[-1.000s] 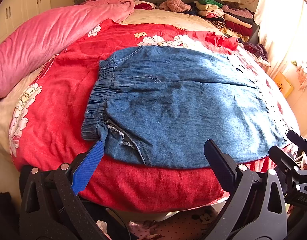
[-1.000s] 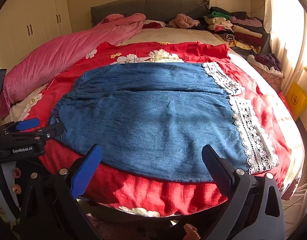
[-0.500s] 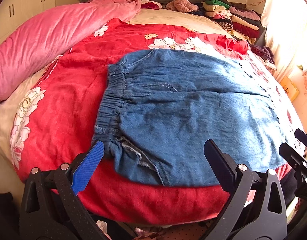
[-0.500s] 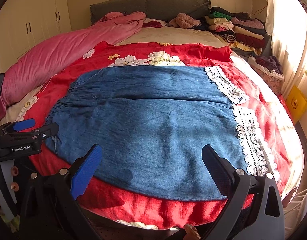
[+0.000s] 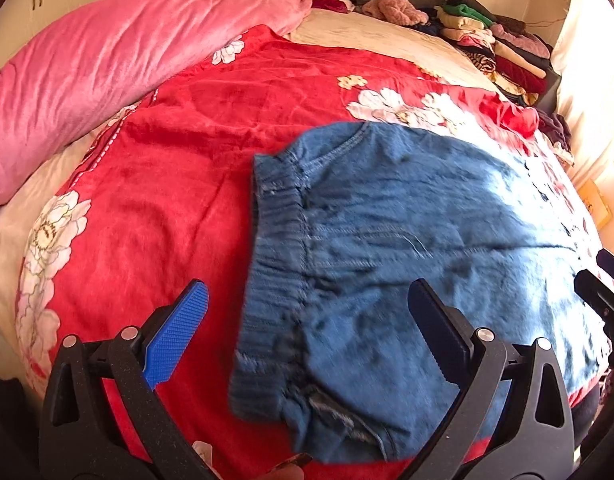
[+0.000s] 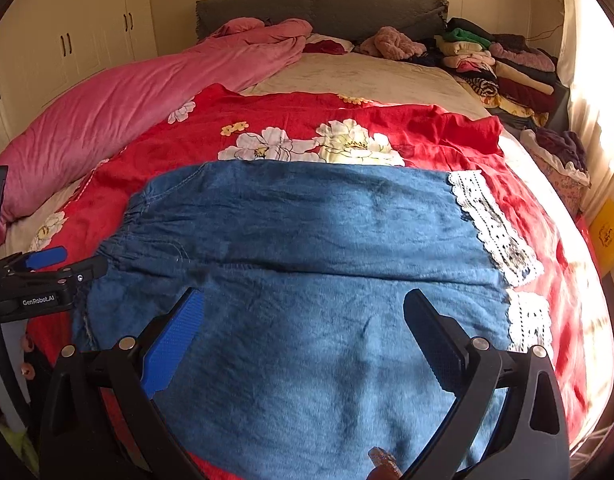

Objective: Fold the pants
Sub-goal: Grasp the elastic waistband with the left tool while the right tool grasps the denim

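Denim pants (image 6: 307,264) lie spread flat across a red floral blanket (image 5: 179,184) on a bed, elastic waistband (image 5: 275,264) at the left, white lace cuffs (image 6: 495,224) at the right. The left gripper (image 5: 307,328) hovers over the waistband's near corner with its jaws spread wide, holding nothing. The right gripper (image 6: 303,328) hangs above the near leg, its jaws likewise wide apart and empty. A pink quilt (image 6: 127,96) runs along the bed's left side, and folded clothes (image 6: 507,64) are stacked by the grey headboard (image 6: 319,8).
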Demonstrator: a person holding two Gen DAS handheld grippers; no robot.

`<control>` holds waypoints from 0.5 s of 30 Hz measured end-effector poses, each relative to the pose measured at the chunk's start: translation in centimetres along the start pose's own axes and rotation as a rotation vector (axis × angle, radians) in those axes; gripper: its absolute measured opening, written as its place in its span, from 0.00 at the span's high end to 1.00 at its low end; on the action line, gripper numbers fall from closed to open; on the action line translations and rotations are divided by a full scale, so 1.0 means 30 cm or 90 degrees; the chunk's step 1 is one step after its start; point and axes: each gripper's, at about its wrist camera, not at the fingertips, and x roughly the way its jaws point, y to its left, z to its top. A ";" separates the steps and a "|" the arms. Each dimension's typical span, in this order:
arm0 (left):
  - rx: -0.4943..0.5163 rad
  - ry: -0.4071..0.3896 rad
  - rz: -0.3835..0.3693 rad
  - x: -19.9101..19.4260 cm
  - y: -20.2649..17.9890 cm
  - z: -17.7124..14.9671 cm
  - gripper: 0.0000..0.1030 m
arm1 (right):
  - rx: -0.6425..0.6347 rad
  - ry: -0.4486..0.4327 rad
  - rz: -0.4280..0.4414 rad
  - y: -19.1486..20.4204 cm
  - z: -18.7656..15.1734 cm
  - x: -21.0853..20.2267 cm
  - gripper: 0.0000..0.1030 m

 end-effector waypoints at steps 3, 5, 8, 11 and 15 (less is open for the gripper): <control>-0.012 0.009 0.006 0.046 0.037 0.055 0.09 | -0.003 0.009 0.014 -0.005 0.064 0.064 0.04; -0.017 0.016 0.008 0.078 0.057 0.090 0.09 | -0.019 0.017 0.026 -0.002 0.108 0.114 0.04; -0.017 0.028 0.006 0.134 0.086 0.145 0.09 | -0.039 0.040 0.038 -0.001 0.172 0.199 0.04; -0.011 0.044 0.006 0.188 0.104 0.189 0.09 | -0.064 0.048 0.048 0.008 0.233 0.272 0.04; 0.005 0.064 0.020 0.264 0.122 0.240 0.09 | -0.117 0.070 0.052 0.037 0.311 0.380 0.04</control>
